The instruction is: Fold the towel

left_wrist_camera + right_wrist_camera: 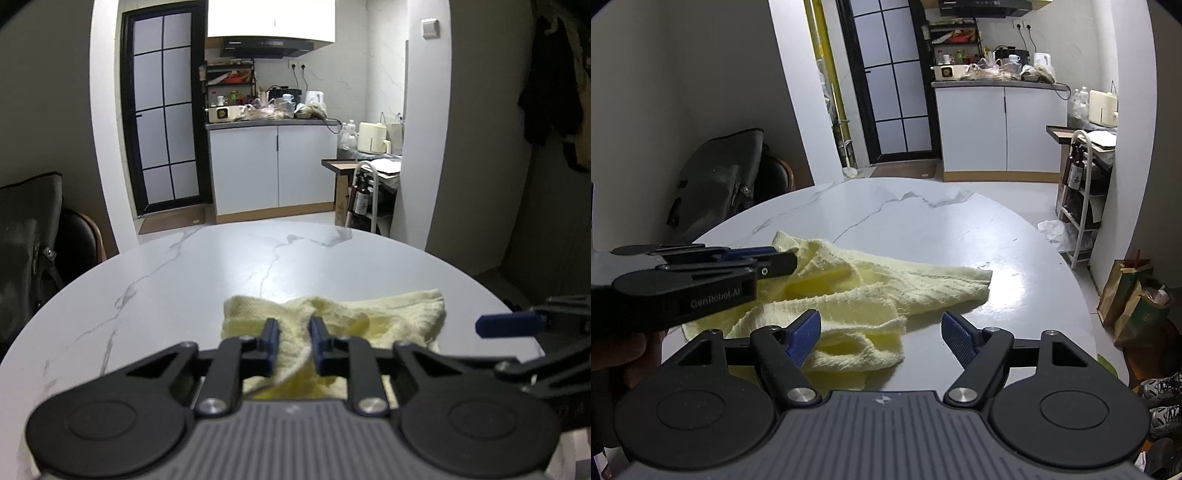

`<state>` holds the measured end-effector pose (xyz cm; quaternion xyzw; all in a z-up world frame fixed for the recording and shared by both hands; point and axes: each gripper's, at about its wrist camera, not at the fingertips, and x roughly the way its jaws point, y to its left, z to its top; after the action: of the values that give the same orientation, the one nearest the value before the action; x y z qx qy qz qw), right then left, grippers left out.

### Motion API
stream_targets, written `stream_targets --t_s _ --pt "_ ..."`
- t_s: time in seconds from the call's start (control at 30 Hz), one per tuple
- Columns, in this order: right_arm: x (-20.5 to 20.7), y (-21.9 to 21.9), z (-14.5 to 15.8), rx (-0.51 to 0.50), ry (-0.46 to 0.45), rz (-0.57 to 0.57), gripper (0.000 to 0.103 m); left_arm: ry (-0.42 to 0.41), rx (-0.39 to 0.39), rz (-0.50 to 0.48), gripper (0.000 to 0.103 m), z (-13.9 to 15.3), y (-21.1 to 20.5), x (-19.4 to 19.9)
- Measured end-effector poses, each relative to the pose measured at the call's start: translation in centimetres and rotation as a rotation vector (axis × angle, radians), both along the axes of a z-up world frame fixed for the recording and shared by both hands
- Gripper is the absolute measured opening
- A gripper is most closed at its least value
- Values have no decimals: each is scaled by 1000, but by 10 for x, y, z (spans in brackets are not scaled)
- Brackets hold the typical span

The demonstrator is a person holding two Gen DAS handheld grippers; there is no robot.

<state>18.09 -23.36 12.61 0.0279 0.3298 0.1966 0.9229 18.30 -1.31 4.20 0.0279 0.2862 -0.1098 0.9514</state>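
- Left tongs (294, 332) pinch a raised ridge of the yellow towel (871, 291); right tongs (881, 334) stand spread over its near edge, gripping nothing.
- The towel lies crumpled on the marble table (923, 229), near its front edge.
- Risk: lifting by a mid-cloth bunch rather than a corner could tangle the fold.

One pale yellow towel (871, 291), crumpled, ahead of and between the fingers of both tools. Two grippers: the left gripper (293, 328) and the right gripper (881, 332), each with two fingers. One marble-patterned table (923, 221) beneath them. One glazed door (162, 110) far ahead.
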Motion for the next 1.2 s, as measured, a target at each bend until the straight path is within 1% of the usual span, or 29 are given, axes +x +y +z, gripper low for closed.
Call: stream_targets --t_s 0.3,0.4,0.47,0.5,0.53,0.63,0.8,0.83,0.9,1.1,1.2 --pt "-1 11 -2 7 11 38 76 -13 -21 19 15 8 17 -16" --pt "0 9 -2 23 15 33 76 -21 -16 24 15 11 21 -23" --pt "1 7 -3 40 19 22 71 -23 -14 31 15 12 24 -26" --pt "2 5 -3 50 23 15 68 -22 -14 36 15 12 25 -27" --pt "3 4 -3 66 28 8 62 -21 -14 41 15 12 27 -28" --pt "7 1 -6 109 49 -6 54 -16 -8 49 17 12 30 -33" --pt "11 2 -9 126 61 -29 52 -7 5 54 18 10 31 -36" --pt "12 2 -10 131 63 -35 52 -6 6 57 21 9 32 -36" --pt "14 2 -11 136 68 -43 52 -5 15 61 22 8 32 -36" --pt "14 3 -9 119 44 -47 52 1 44 61 23 4 32 -35" --pt "14 1 -8 97 35 -57 52 0 61 66 29 0 33 -37"
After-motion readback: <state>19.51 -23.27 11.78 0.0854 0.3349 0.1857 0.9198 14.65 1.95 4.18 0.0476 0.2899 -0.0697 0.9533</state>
